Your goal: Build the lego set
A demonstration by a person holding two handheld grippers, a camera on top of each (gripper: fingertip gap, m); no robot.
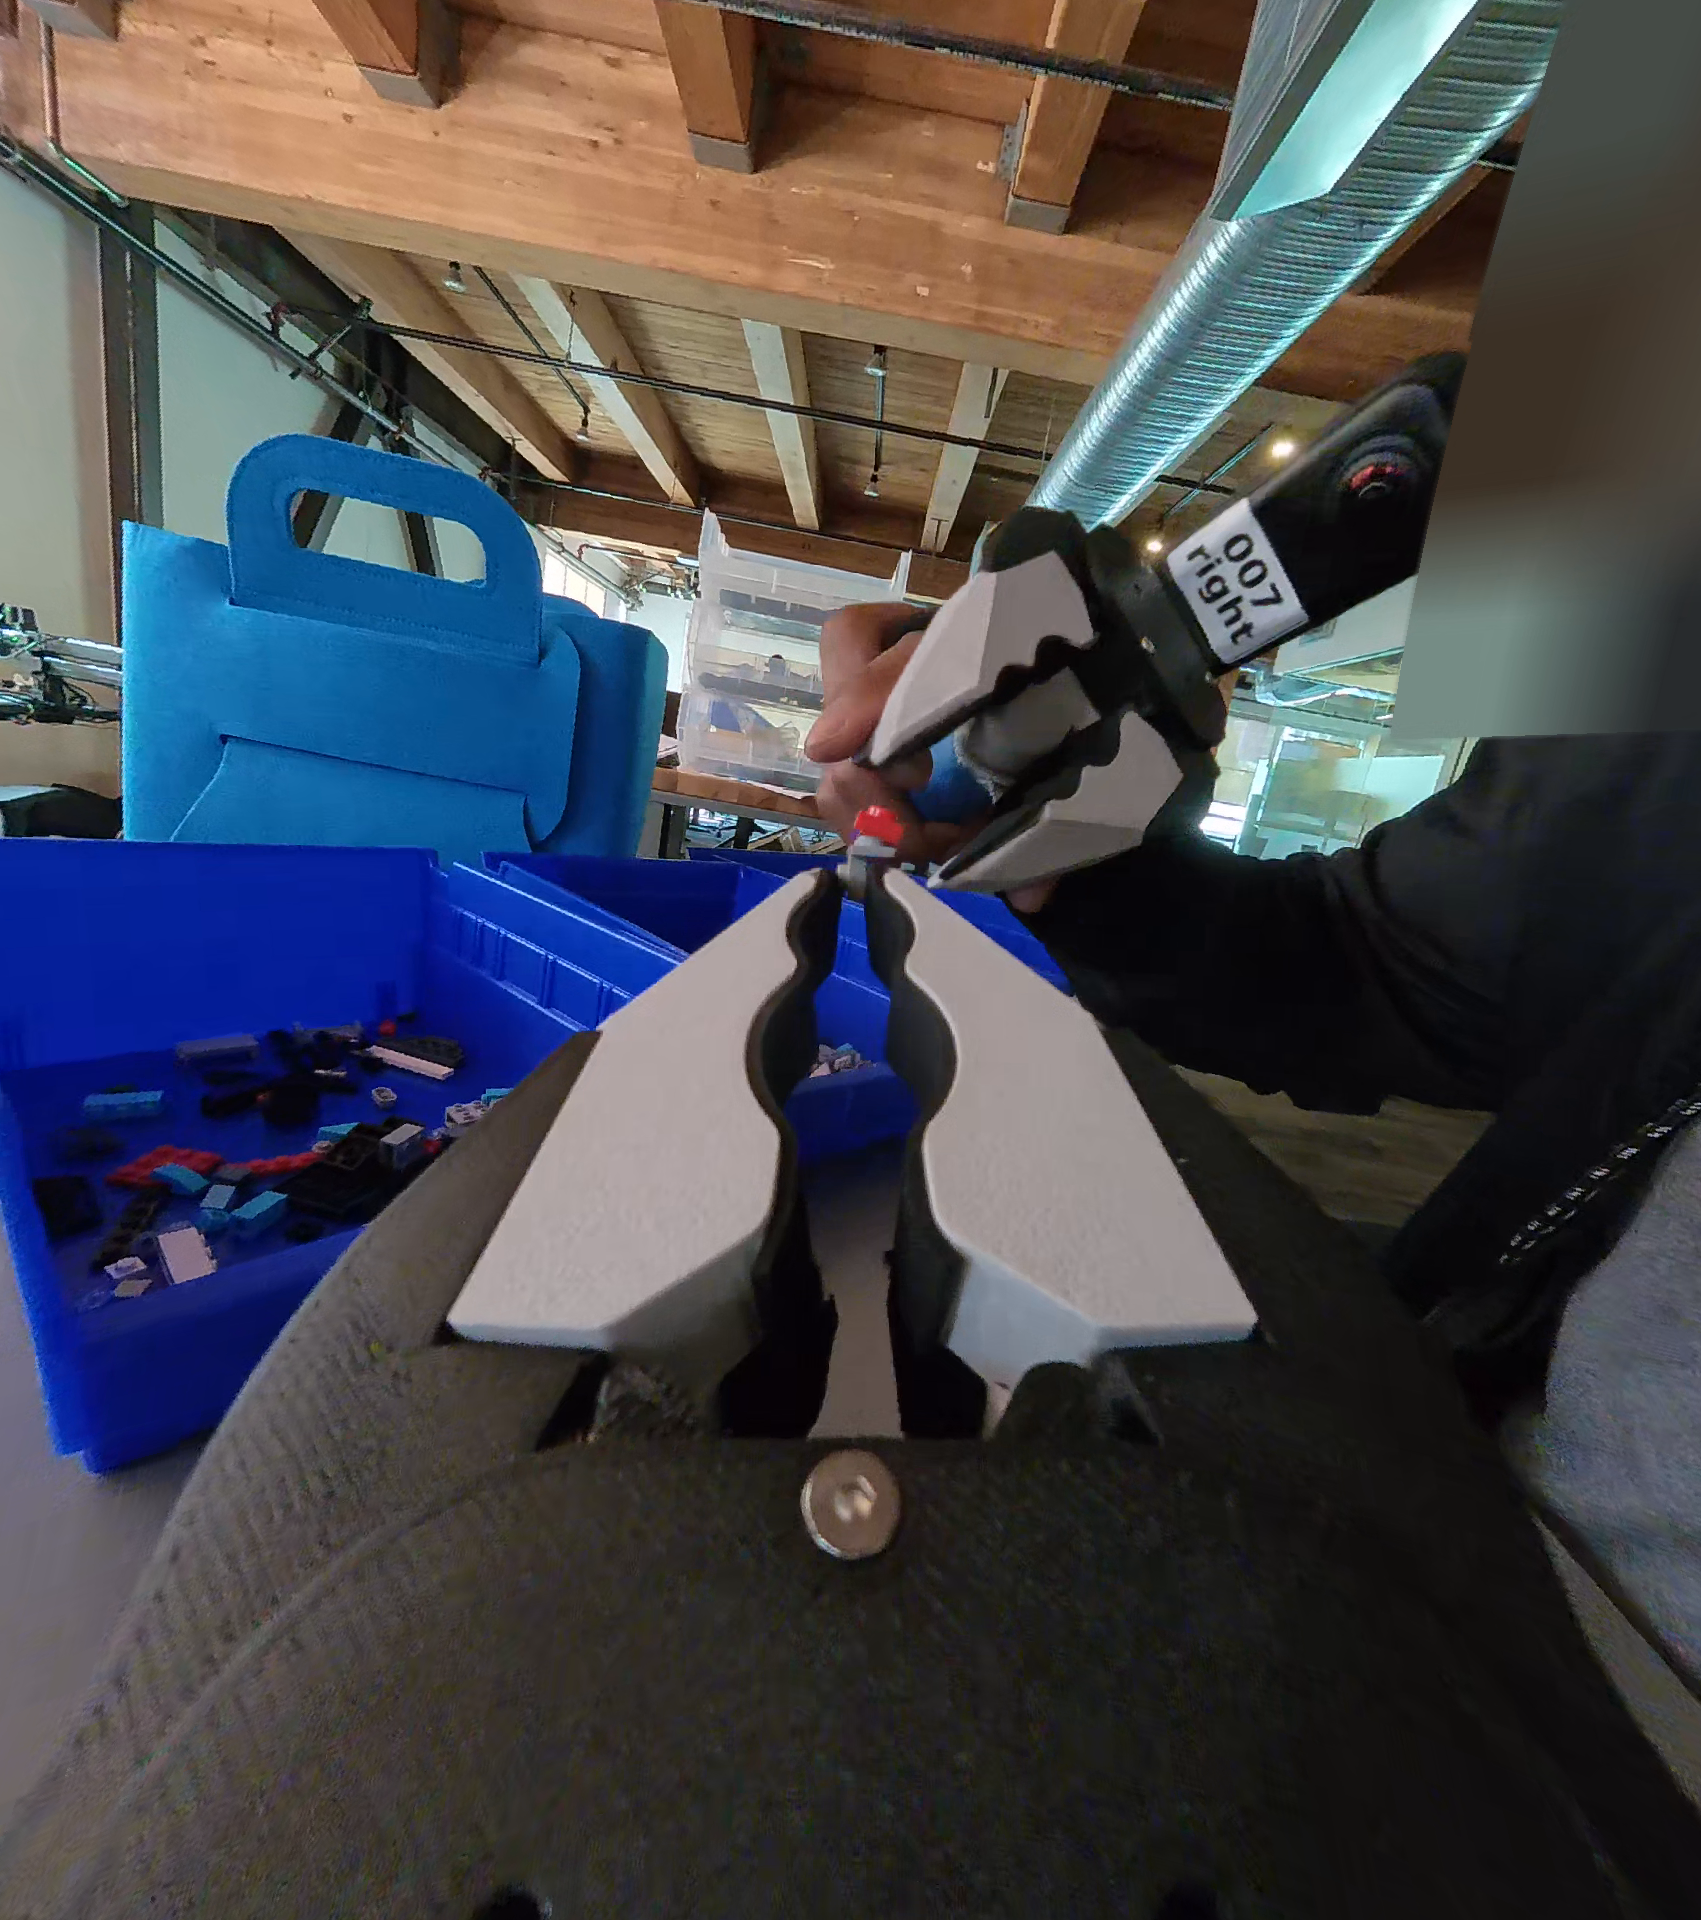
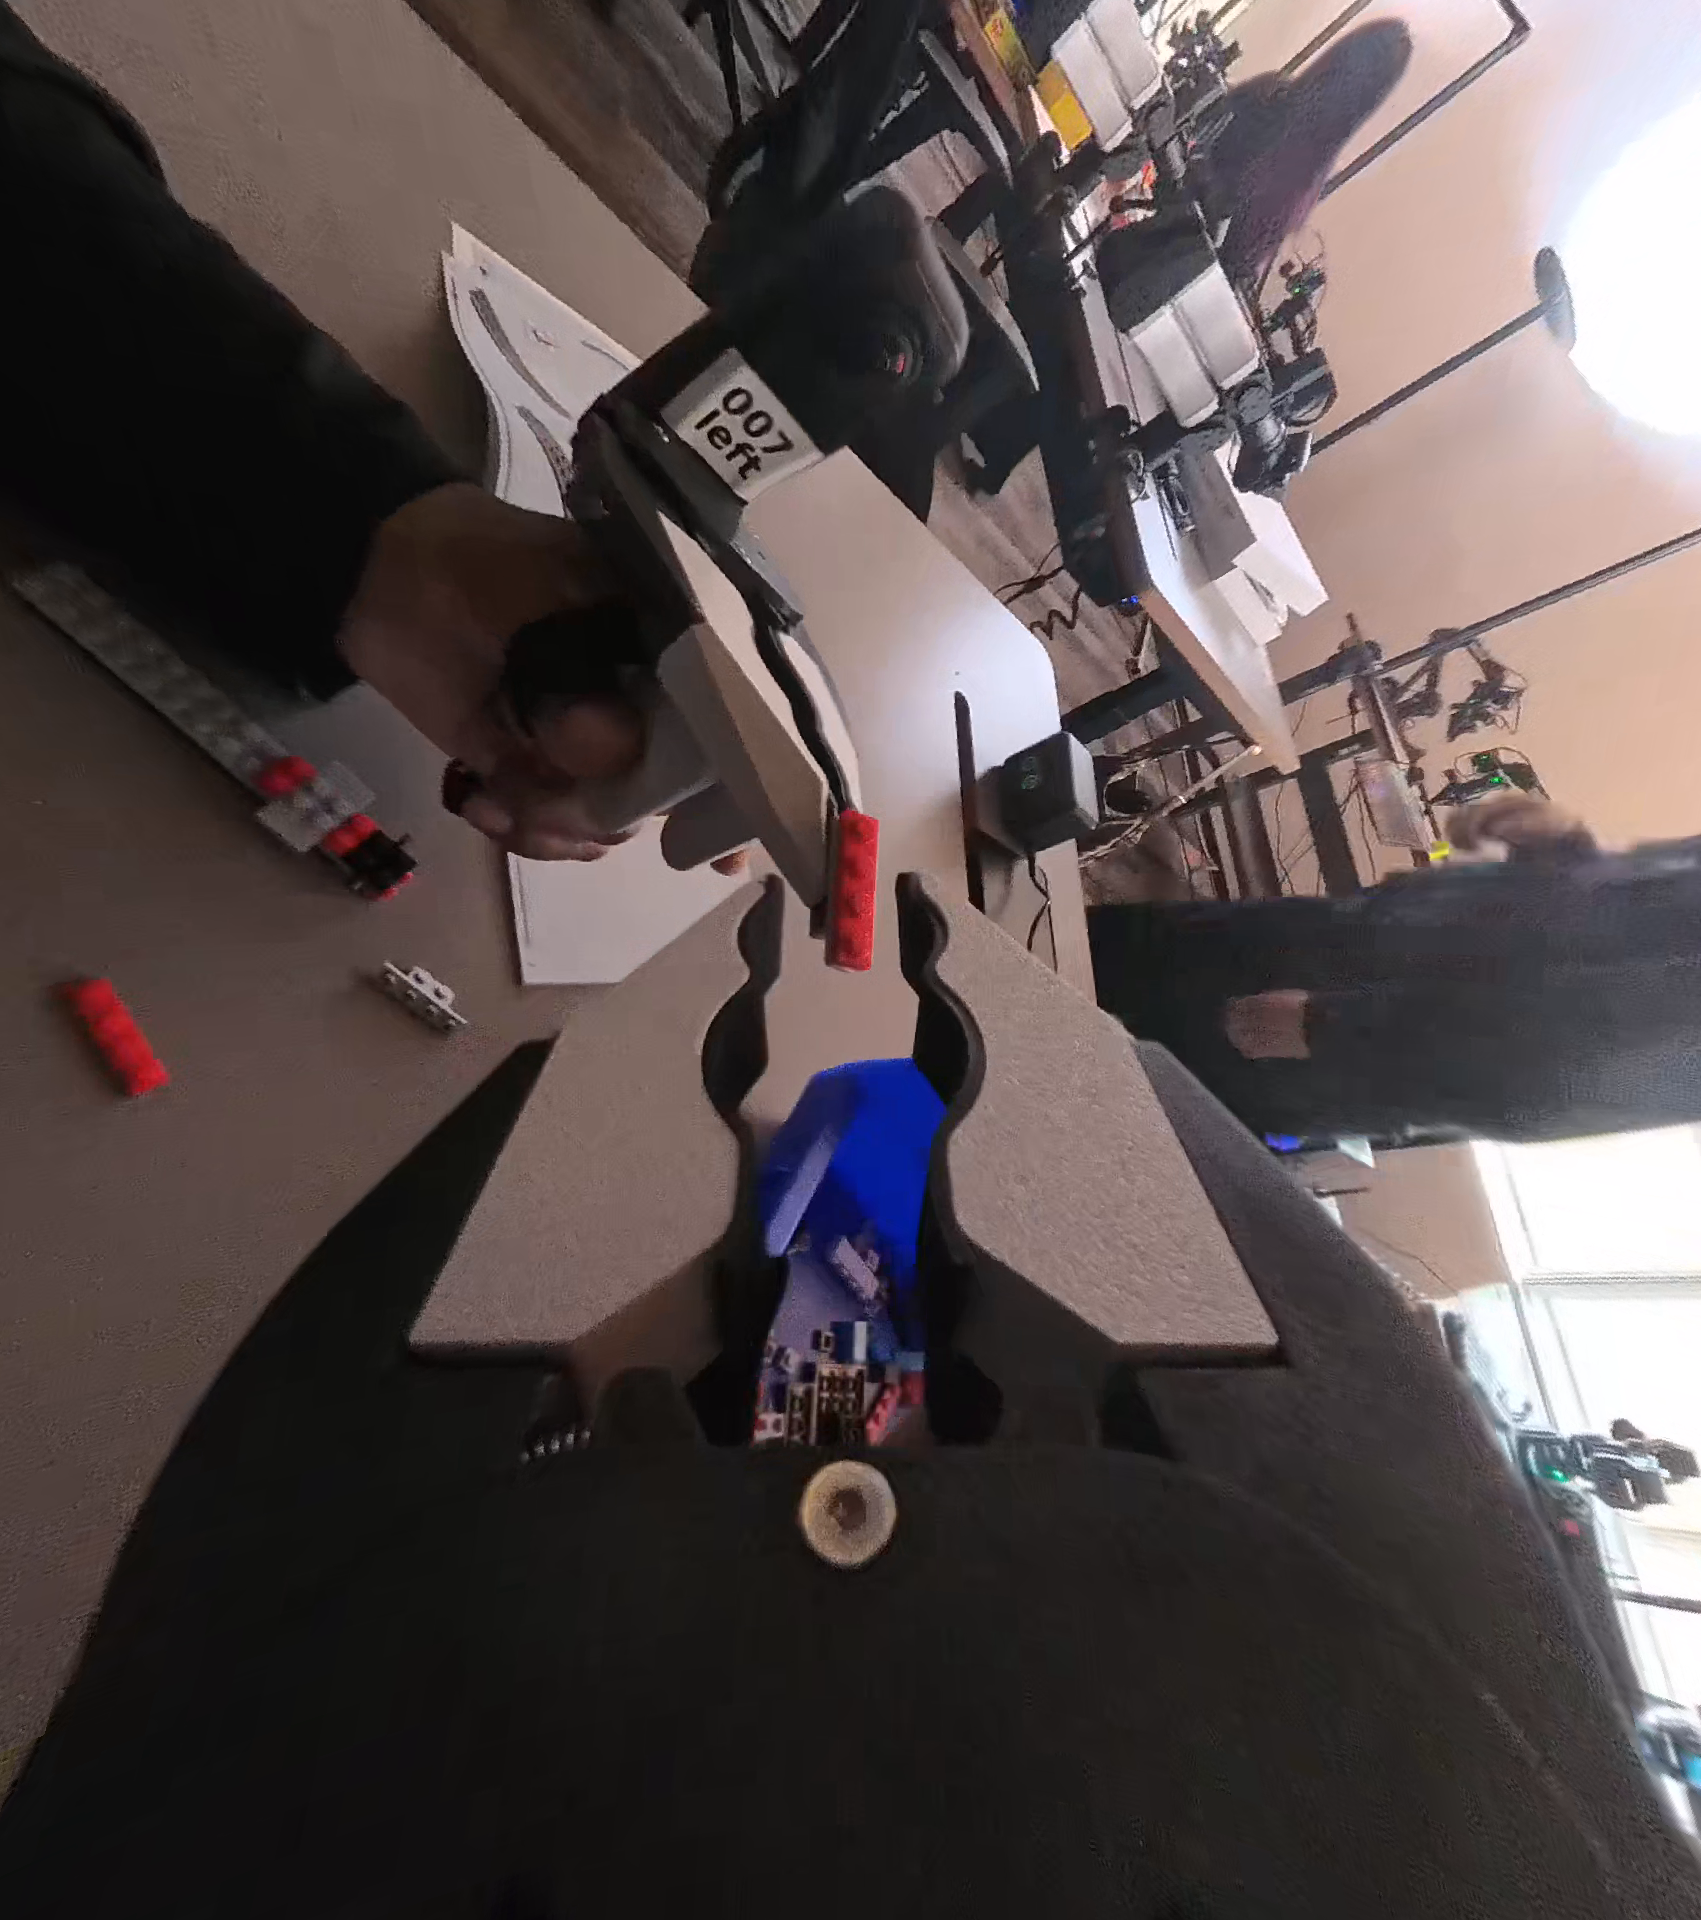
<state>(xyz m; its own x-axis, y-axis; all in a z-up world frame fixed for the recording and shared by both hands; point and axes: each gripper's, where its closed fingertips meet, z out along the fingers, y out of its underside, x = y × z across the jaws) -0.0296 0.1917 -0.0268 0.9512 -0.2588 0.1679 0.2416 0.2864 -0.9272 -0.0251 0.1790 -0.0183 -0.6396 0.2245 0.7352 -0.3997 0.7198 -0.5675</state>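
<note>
Left claw pinching a small red studded plastic brick in mid-air; right claw spread around it — close squarely on the brick's long sides before release.

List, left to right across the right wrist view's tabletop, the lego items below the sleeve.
Loose red studded brick → long grey studded plate carrying red and black pieces → small white-grey bracket piece → red brick pinched by the left gripper.
</note>
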